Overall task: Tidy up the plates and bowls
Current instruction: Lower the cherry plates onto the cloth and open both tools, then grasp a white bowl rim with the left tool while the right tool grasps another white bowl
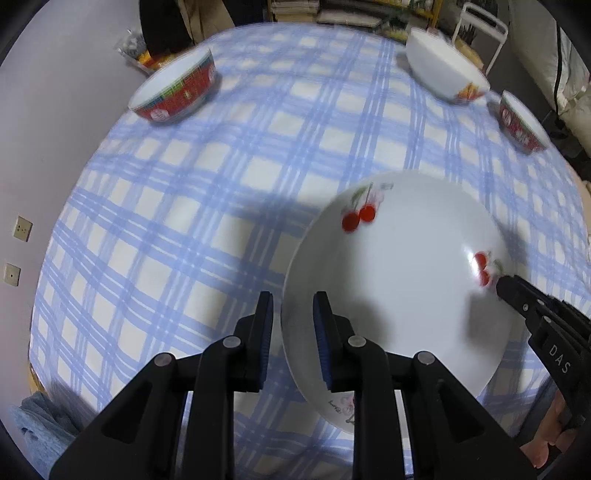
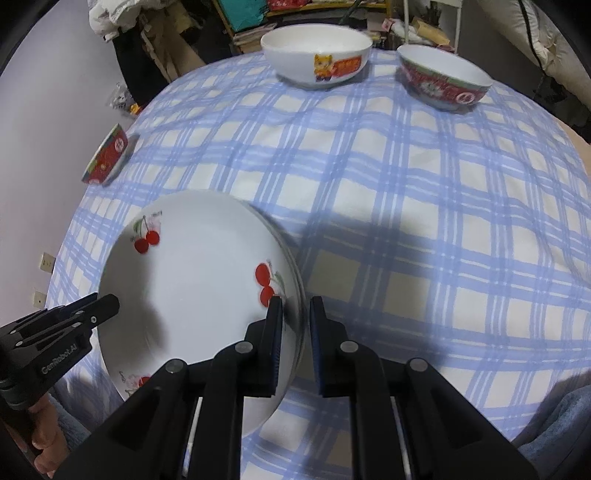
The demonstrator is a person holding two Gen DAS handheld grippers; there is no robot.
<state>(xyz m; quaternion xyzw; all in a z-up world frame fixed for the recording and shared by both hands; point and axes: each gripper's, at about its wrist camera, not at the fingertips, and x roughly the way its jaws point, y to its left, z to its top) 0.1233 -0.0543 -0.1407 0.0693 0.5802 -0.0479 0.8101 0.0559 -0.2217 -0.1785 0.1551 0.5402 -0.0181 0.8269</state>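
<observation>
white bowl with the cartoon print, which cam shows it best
The right wrist view: the white bowl sits upright at the far edge, its cartoon print facing the camera. The left wrist view shows it blurred, the print barely visible.

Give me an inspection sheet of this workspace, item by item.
Surface: table under a blue checked tablecloth.
Job's things: cherry plate near the front; white cartoon bowl and two red patterned bowls toward the far edge.
Clutter: nothing seen on the cloth.
Grippers: left tongs straddle the plate's left rim, right tongs its right rim; both gaps are narrow, contact unclear.
Cables: nothing seen.
Surroundings: shelves with stacked items behind, wall sockets on the left wall.
</observation>
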